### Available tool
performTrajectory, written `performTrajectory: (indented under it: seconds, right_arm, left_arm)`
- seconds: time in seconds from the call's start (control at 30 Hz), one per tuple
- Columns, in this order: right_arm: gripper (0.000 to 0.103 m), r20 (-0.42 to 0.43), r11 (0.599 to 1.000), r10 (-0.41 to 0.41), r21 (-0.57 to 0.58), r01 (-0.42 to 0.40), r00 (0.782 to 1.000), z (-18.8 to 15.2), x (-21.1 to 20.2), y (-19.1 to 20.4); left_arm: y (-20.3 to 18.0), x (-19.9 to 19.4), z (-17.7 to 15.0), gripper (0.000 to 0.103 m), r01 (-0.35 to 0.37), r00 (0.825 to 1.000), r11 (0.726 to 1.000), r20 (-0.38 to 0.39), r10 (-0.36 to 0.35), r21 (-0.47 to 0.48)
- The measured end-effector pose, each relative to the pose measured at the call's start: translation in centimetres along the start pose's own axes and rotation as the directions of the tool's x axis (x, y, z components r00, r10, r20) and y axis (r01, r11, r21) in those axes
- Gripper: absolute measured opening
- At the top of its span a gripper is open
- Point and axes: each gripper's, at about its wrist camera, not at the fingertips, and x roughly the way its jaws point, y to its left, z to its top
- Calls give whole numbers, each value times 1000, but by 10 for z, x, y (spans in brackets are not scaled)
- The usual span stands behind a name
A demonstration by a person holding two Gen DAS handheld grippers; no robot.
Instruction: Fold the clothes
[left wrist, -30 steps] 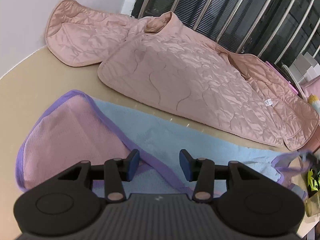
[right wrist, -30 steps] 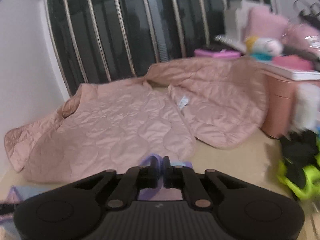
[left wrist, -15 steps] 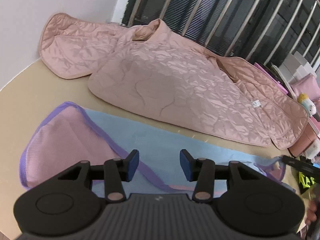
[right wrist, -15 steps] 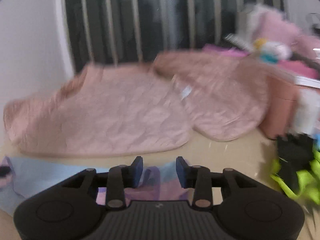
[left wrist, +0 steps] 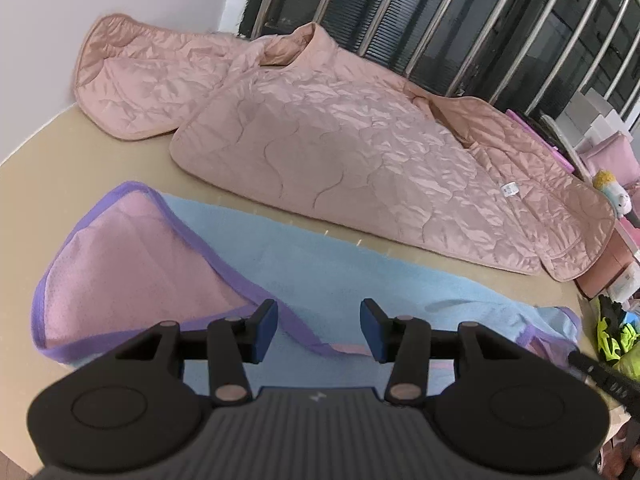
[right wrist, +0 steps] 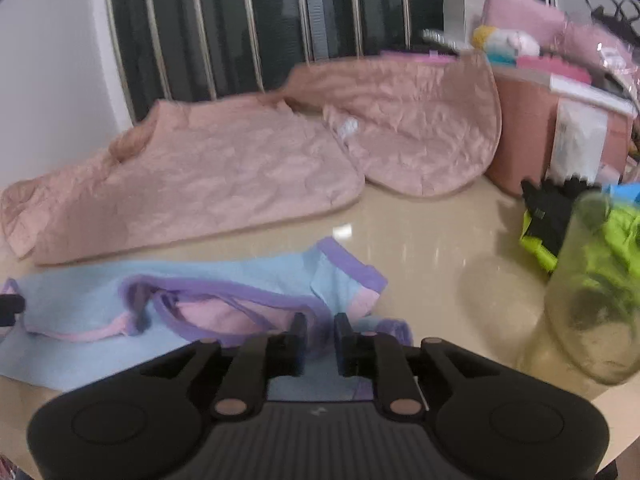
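My left gripper (left wrist: 319, 330) hangs over the near edge of the blue garment (left wrist: 360, 276), jaws standing fairly wide with nothing pinched; a purple-trimmed edge runs between and below the pads. I judge it placed there to take that near hem once the other end is ready.

My right gripper (right wrist: 319, 344) sits low over the garment's right end (right wrist: 224, 280), jaws narrow and closing. Cloth shows in the gap, but the pads do not look to press on it yet. That end is bunched: purple binding (right wrist: 248, 294) loops over pink lining, one corner flipped up. Judgement: this end needs pulling flat before any fold.

The garment lies lengthwise, left to right, across the near part of the beige table (right wrist: 432, 240). At its left end the pink lining (left wrist: 132, 272) is turned up.

Farther back the quilted pink jacket (left wrist: 340, 152) is spread open, well clear, likely queued. A clear jar (right wrist: 592, 296) stands near right; snag risk.
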Motion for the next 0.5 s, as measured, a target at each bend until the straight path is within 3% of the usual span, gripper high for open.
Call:
performTrajectory:
  seconds: [0.03, 0.13, 0.27, 0.3, 0.33, 0.5]
  right_arm:
    - [30, 28, 1000, 7, -4, -7, 1000, 5, -4, 0]
    - [31, 71, 1000, -8, -16, 10, 997, 17, 0, 0]
    - [30, -15, 999, -29, 41, 29, 999, 28, 39, -10]
    - [25, -45, 998, -20, 63, 23, 999, 30, 50, -13]
    - [3, -65, 997, 3, 78, 2, 998, 32, 57, -16]
    - [2, -17, 954, 122, 278, -113, 992, 32, 53, -35]
  left_arm:
    - [-1, 0, 0, 46, -1, 1000, 1000, 0, 1, 3]
    - [-5, 1, -1, 46, -4, 1000, 1000, 1, 4, 12]
    - [-3, 1, -4, 46, -18, 1000, 1000, -6, 18, 11]
    - [-1, 1, -5, 46, -23, 1000, 1000, -7, 23, 7]
    - [2, 0, -5, 46, -31, 1000, 1000, -7, 31, 3]
    - [17, -2, -4, 46, -60, 998, 998, -10, 60, -32]
